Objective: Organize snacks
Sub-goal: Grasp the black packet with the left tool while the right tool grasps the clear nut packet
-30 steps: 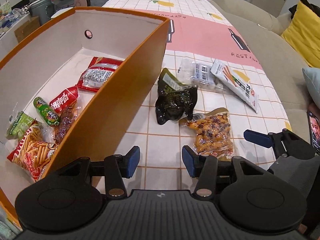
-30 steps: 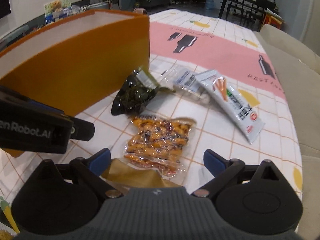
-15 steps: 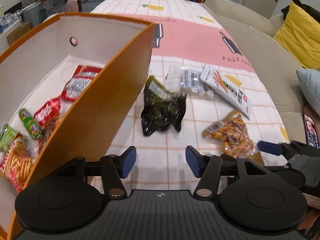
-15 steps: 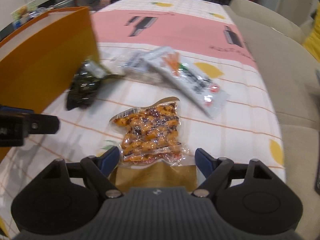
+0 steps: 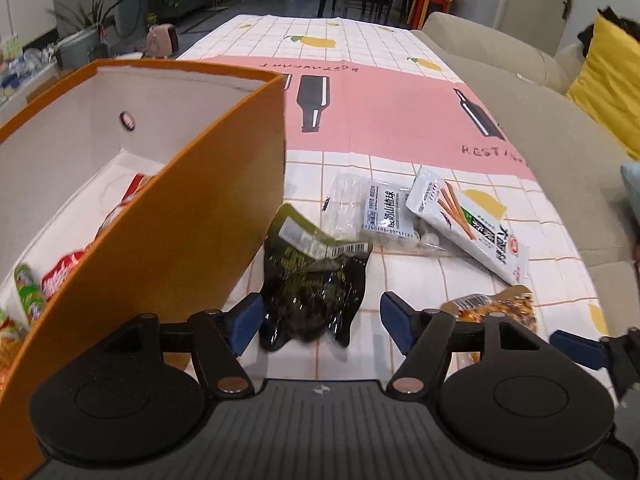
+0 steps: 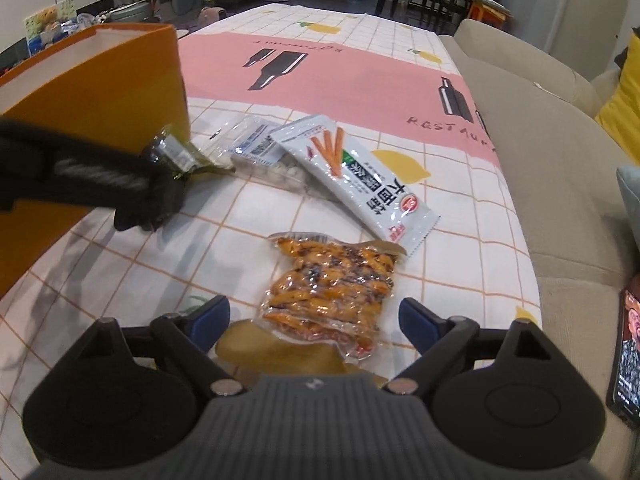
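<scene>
An orange box (image 5: 168, 240) with several snack packs inside stands at the left; it also shows in the right wrist view (image 6: 100, 92). My left gripper (image 5: 322, 322) is open, its fingers on either side of the near end of a dark green snack bag (image 5: 316, 276). My right gripper (image 6: 314, 322) is open around the near end of a clear pack of orange snacks (image 6: 336, 284), also in the left wrist view (image 5: 498, 306). A clear pack with a white label (image 5: 372, 208) and a white stick-snack pack (image 5: 468, 220) lie beyond.
The checked and pink tablecloth (image 5: 380, 112) covers a long table. A beige sofa (image 5: 560, 132) with a yellow cushion (image 5: 612, 80) runs along the right edge. A phone (image 6: 628, 352) lies on the sofa at the right.
My left gripper has moved forward and lower and opened wider around the dark green bag. My right gripper has moved right and closer over the orange snack pack.
</scene>
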Motion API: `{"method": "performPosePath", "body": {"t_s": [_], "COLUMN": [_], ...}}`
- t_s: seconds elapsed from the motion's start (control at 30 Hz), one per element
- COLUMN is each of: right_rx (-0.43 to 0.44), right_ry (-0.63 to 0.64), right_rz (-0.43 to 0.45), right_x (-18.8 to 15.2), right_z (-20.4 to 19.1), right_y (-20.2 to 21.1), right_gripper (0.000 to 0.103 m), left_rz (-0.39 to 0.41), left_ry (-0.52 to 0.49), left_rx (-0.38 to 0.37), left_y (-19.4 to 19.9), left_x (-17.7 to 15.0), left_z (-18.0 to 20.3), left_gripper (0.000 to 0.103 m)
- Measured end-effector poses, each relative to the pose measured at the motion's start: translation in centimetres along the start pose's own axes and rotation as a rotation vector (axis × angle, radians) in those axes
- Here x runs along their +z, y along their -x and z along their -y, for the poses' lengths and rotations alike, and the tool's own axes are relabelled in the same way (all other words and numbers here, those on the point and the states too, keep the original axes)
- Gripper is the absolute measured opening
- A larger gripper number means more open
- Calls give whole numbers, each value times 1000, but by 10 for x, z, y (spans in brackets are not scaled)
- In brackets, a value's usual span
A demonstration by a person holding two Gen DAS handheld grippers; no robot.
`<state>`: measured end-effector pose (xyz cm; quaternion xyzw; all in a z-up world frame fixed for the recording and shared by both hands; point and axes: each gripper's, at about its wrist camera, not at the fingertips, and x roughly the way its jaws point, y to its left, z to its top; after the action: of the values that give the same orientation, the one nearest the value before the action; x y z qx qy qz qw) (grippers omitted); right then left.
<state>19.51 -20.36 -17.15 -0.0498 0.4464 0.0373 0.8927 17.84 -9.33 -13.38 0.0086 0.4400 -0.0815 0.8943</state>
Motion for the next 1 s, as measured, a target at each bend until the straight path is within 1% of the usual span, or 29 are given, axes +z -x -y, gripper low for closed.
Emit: {"method": "performPosePath", "body": {"t_s": [0.07, 0.13, 0.17, 0.23, 0.27, 0.3, 0.33, 0.43, 0.53, 0.63, 0.8, 0.9, 1.0], "right_rx": [1, 2, 3, 4, 8, 13, 18, 18, 24, 38, 64, 70, 72], "right_ry": [-3, -7, -10, -22, -29, -38, -47, -47, -41, -24, -6, 3, 4], "right_rz": [3, 8, 6, -5, -12, -21, -24, -30, -42, -57, -97, -122, -140], "right_x": [0, 0, 0, -1, -1, -1, -1, -1, -3, -7, -18, -25, -32], "right_z": [1, 2, 2, 3, 4, 5, 6, 5, 2, -1, -2, -3, -3], "right_y": [-1, -2, -3, -6, -7, -9, -10, -9, -7, -2, 9, 17, 23], "right_gripper": [88, 88, 88, 87, 83, 83, 82, 82, 82, 82, 82, 82, 82], "left_rz": [11, 5, 3, 3, -2, -4, -3, -7, -28, -60, -133, -157, -150], "left_ry": [-37, -88, -111, -148, -159, -169, -181, -205, -225, -227, -231, -239, -252], "left_rx": [16, 35, 52, 67, 70, 77, 84, 65, 36, -3, -46, -50, -42], "left_y": [-5, -11, -13, -16, -17, -17, -17, -13, -5, 6, 24, 32, 37], "left_x": [0, 1, 0, 0, -1, -2, -3, -7, -13, -23, -38, -46, -53], "left_z": [6, 12, 14, 17, 17, 17, 17, 16, 17, 15, 13, 12, 12], "left_gripper": [78, 70, 69, 57, 54, 47, 45, 44, 44, 44, 44, 44, 46]}}
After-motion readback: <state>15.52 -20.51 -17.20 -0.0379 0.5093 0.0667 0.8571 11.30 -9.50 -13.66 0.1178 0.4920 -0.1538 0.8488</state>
